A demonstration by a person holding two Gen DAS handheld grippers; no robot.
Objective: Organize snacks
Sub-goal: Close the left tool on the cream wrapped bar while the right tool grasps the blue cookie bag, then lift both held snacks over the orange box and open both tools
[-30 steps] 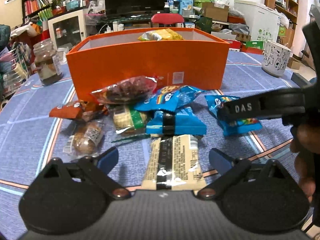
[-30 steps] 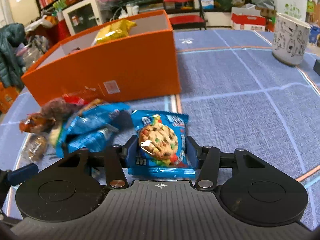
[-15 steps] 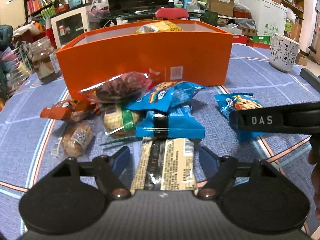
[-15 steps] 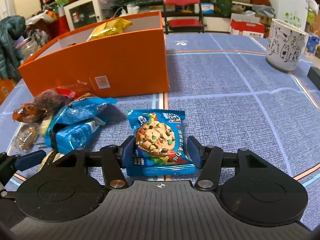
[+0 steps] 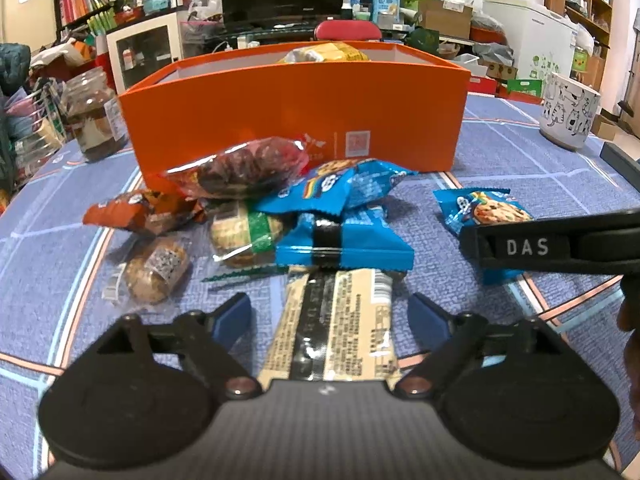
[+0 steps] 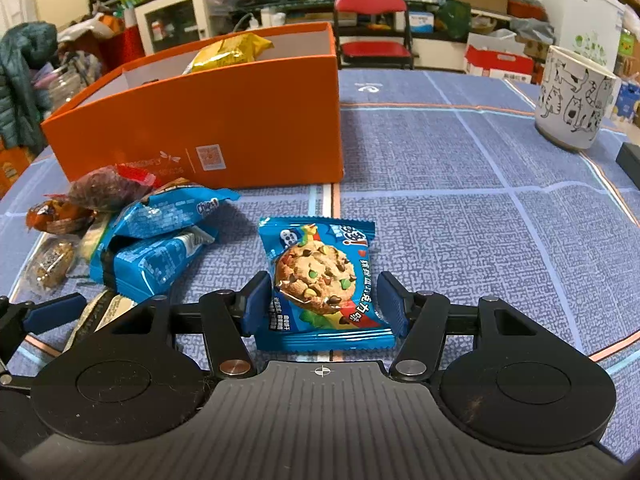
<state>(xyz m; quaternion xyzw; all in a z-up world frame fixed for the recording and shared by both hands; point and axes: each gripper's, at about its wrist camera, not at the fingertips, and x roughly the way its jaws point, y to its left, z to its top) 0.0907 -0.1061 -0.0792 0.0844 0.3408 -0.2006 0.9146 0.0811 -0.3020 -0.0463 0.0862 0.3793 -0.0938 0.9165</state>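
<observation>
An orange box [image 5: 296, 120] stands on the table with a yellow bag [image 5: 324, 53] inside; it also shows in the right wrist view [image 6: 224, 120]. In front of it lies a pile of snack packets [image 5: 280, 208]. My left gripper [image 5: 330, 316] is open around a beige and black snack bar [image 5: 332, 332], its fingers apart from the bar on both sides. My right gripper [image 6: 324, 300] is open around a blue cookie packet [image 6: 320, 280] lying on the table, with its fingers [image 6: 256, 300] close beside the packet. The right gripper's side [image 5: 560, 246] shows in the left wrist view.
A white cat-print mug [image 6: 572, 100] stands at the far right. A glass jar [image 5: 94, 116] stands left of the box. A dark flat object [image 6: 630, 160] lies at the right table edge. The table has a blue patterned cloth [image 6: 460, 208].
Both grippers have moved back and lower a little. The right gripper's fingers have spread slightly off the cookie packet. The left gripper's fingers stay open around the bar.
</observation>
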